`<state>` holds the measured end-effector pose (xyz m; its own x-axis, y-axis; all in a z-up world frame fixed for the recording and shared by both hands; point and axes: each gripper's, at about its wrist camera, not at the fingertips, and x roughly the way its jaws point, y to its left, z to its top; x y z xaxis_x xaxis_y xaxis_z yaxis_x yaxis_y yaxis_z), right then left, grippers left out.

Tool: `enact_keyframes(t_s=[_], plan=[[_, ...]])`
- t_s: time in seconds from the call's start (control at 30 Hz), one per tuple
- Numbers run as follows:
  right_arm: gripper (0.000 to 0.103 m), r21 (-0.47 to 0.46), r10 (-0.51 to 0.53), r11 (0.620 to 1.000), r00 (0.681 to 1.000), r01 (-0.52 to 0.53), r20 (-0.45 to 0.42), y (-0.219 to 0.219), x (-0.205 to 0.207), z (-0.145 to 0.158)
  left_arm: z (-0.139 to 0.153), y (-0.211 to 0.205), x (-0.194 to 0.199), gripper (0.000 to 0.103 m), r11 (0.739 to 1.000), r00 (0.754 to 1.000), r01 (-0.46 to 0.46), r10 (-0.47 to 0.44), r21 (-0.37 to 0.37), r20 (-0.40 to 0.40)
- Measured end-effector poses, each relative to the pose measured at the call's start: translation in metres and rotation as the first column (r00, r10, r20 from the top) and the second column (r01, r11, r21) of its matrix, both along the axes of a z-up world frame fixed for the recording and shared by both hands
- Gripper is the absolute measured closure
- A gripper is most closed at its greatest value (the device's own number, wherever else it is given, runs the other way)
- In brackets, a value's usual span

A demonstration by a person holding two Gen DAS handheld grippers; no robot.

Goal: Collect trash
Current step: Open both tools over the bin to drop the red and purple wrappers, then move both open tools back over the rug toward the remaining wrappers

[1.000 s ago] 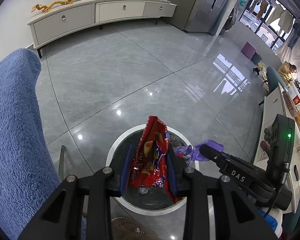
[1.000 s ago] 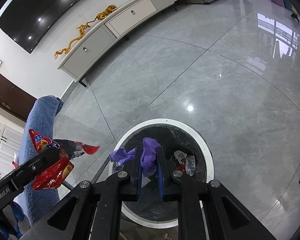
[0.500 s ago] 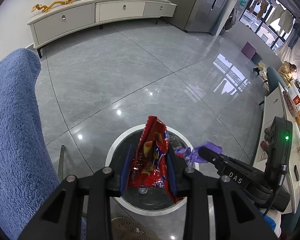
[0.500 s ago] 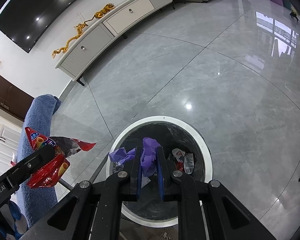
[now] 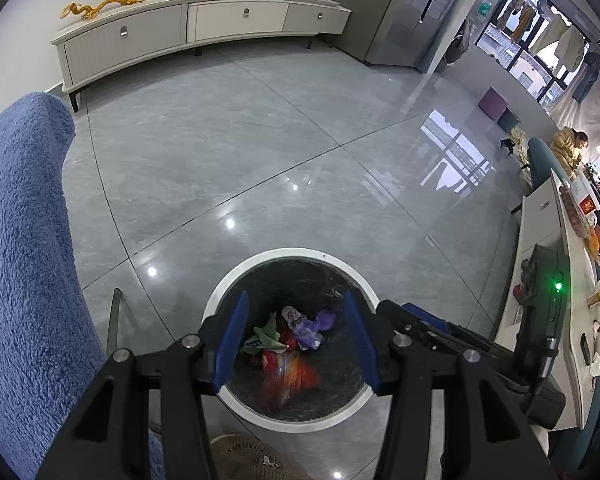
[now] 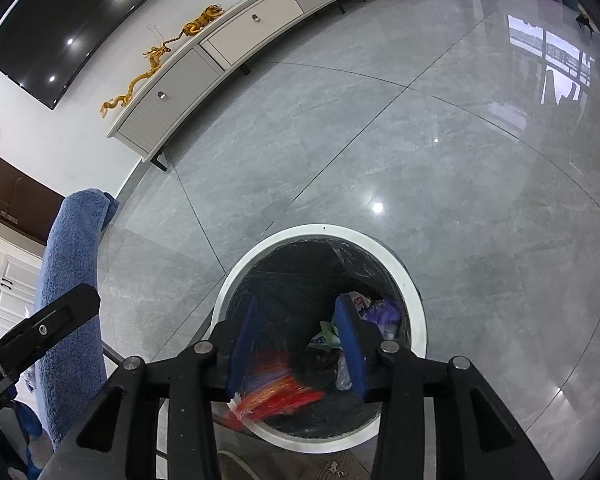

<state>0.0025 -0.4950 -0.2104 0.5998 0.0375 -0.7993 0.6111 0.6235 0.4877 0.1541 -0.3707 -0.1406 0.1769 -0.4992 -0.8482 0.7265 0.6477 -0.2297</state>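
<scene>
The floor under me is polished grey stone tile, glossy enough to mirror windows and lamps. My bin has a smooth white plastic rim and a crinkly, shiny black liner. Inside, the red wrapper looks like glossy foil and the purple glove like thin, soft rubber. My left gripper and right gripper are matt black plastic with metal screws and matt blue pads. The blue throw beside me is rough, fluffy cloth. The cabinet is smooth, matt off-white.
</scene>
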Motion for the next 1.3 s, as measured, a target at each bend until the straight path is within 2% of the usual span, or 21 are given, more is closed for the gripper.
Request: enact_keyframes(t_s=[0.27, 0.57, 0.73, 1.03, 1.3], plan=[[0.063, -0.009, -0.009, 1.000, 1.000, 0.009, 0.007, 0.001, -0.003, 0.005, 0.005, 0.003, -0.004, 0.054, 1.000, 1.000, -0.004, 0.004, -0.019, 0.007], [0.059, -0.032, -0.027, 0.999, 0.999, 0.027, 0.024, 0.002, -0.013, 0.020, 0.026, 0.015, -0.010, 0.054, 0.998, 0.999, -0.024, 0.026, -0.050, 0.041], [0.053, -0.050, -0.026, 0.998, 0.999, 0.028, 0.045, 0.007, -0.020, 0.037, 0.043, 0.031, -0.013, 0.046, 0.996, 0.996, -0.048, 0.053, -0.072, 0.069], [0.050, -0.131, 0.010, 0.991, 0.997, 0.000, 0.079, 0.036, -0.037, 0.091, 0.082, 0.081, -0.025, 0.045, 0.988, 0.983, -0.093, 0.110, -0.122, 0.147], [0.048, -0.218, 0.096, 0.974, 0.981, -0.058, 0.168, 0.081, -0.037, 0.155, 0.123, 0.159, -0.020, 0.045, 0.960, 0.951, -0.195, 0.235, -0.199, 0.200]])
